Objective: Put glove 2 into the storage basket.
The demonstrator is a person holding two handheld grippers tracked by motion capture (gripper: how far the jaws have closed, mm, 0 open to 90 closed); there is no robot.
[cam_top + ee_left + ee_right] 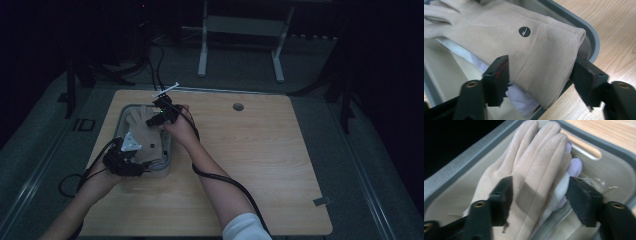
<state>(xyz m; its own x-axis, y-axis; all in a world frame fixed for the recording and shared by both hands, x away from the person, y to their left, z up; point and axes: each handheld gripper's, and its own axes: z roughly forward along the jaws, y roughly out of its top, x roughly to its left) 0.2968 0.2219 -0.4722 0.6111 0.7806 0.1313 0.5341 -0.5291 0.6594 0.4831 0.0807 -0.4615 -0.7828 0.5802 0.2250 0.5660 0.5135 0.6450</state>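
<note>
- The place looked like a dim lab or recording room rather than a home.
- A plain wooden table (260, 165) stood on grey carpet (380, 165).
- Cables (155, 62) trailed beyond it, near a white desk frame (240, 45).

Wooden table (260, 165), perhaps a metal frame (240, 30) beyond.

The beige glove (524, 45) hides most of the white glove (522, 101) beneath it.
</note>
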